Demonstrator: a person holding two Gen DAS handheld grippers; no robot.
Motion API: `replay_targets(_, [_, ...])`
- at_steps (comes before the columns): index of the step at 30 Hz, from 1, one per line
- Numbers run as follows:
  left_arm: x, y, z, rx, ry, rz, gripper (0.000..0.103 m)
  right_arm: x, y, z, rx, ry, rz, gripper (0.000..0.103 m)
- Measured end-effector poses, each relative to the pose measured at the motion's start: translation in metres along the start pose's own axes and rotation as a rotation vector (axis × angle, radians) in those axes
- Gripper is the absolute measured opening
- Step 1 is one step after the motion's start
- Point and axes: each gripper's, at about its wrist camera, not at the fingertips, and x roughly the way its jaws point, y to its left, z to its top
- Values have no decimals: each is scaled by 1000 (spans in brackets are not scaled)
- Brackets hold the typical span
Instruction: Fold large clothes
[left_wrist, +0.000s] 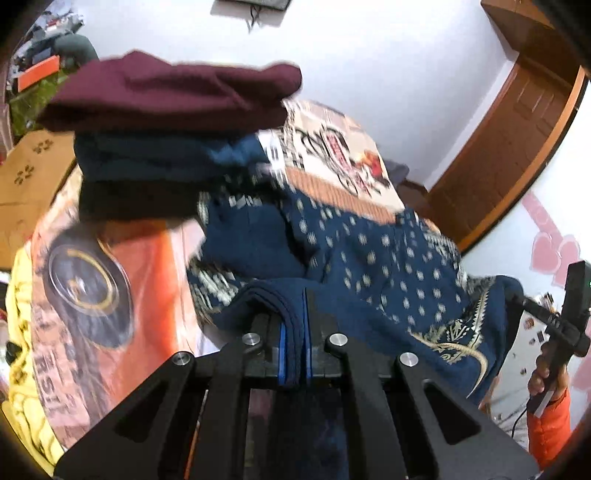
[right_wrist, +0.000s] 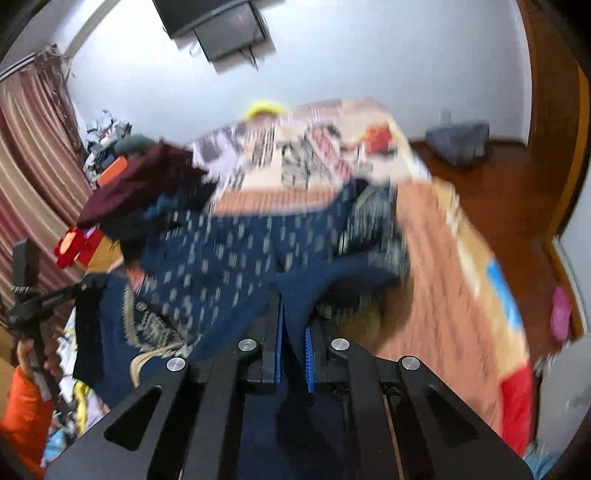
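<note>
Mid-fold, edge of blue patterned garment (left_wrist: 369, 258) lifted off the bed (left_wrist: 147, 251). Left gripper (left_wrist: 293, 314) clamped on a hemmed fold; right gripper (right_wrist: 293, 325) pinching blue cloth, jaws narrow. Next, probably: carry both corners across together, tension even — lay flat. Navy fabric, pale dots, cream embroidered border; bunched, beside stacked folded clothes (left_wrist: 177, 99).

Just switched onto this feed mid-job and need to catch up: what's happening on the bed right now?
A person is folding a dark blue patterned garment over a bed with a printed cover. The left gripper is shut on one folded edge of it, and the right gripper is shut on another part, so the cloth hangs between them above the bed. A stack of folded clothes, maroon on top, sits at the bed's far left. The right wrist view is blurred.
</note>
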Motion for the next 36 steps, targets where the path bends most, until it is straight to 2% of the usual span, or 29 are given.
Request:
replay_targets(3, [7, 12, 11, -19, -15, 26, 6, 13, -9, 21, 30, -24, -31, 8])
replay_targets(5, [20, 23, 14, -45, 1, 44, 6, 31, -19, 28, 65, 3, -51, 8])
replay_targets(9, [58, 49, 7, -118, 109, 56, 6, 66, -39, 15, 89, 103, -115, 9])
replay_targets(12, [76, 63, -4, -163, 171, 48, 7, 80, -54, 4, 129, 164, -88, 11])
replay_targets(14, [78, 67, -9, -186, 196, 29, 11, 74, -58, 1, 158, 161, -63, 15])
replay_targets(15, [76, 67, -10, -193, 203, 20, 13, 69, -59, 0, 171, 169, -54, 20])
replay_targets(16, [74, 66, -11, -192, 205, 16, 17, 64, -59, 0, 178, 179, -57, 28])
replay_targets(17, [70, 65, -12, -189, 206, 19, 26, 63, -60, 2, 179, 184, -64, 32])
replay_targets(20, [52, 61, -14, -167, 179, 63, 46, 45, -55, 1, 150, 168, -84, 35])
replay_targets(24, [28, 56, -21, -143, 162, 77, 49, 32, -50, -3, 95, 162, -128, 38])
replay_targets(28, [18, 50, -32, -121, 182, 59, 51, 20, -42, -14, 65, 184, -106, 39])
replay_targets(32, [16, 41, -53, -128, 244, -21, 55, 16, -35, -24, 24, 184, -127, 39])
replay_targets(36, [27, 40, -73, -159, 298, -26, 56, 25, -34, -36, 32, 228, -116, 43])
